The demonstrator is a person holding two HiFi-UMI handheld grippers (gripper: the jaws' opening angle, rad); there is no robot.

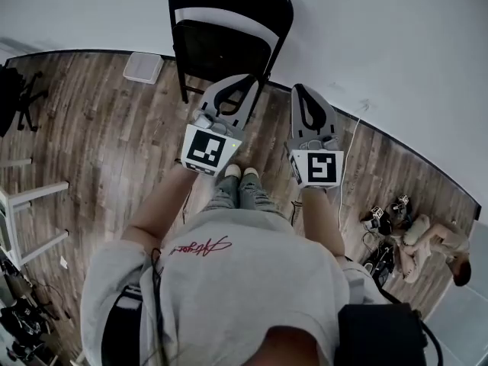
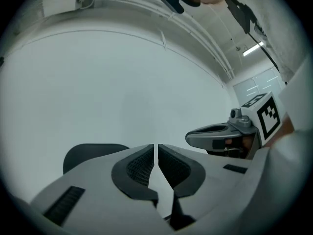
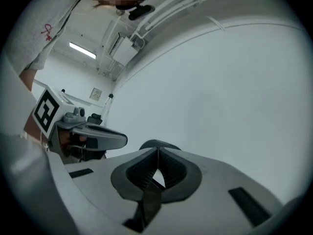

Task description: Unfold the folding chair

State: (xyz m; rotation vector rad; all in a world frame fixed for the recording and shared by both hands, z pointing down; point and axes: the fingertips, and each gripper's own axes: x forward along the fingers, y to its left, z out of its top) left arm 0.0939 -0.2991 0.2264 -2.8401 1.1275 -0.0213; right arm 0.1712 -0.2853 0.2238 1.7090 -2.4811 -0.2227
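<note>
The white wall point(image 1: 381, 36) and the wooden floor point(image 1: 114, 143) frame the job. The black folding chair point(image 1: 229, 29) stands against that wall straight ahead of the person, and it looks folded flat, with its seat panel up against the backrest. So the step in hand is the approach: nothing is gripped yet.

The left gripper point(image 1: 244, 82) and the right gripper point(image 1: 300, 90) are held out level toward the chair, side by side. Each has its 2 jaws pressed together with nothing between them. In both gripper views the chair's rounded top shows beyond the closed tips, apart from them.

The next move likely calls for spreading the jaws, taking the backrest frame with 1 gripper and the seat edge with the other, then drawing the chair off the wall so the seat has room to swing down.

Around it, a white frame point(image 1: 30, 197) and a black wheeled base point(image 1: 23, 97) stand well to the left. A heap of toys and cables point(image 1: 412, 239) lies well to the right. A flat white box point(image 1: 142, 67) sits near the chair's left leg and could get in the way.
</note>
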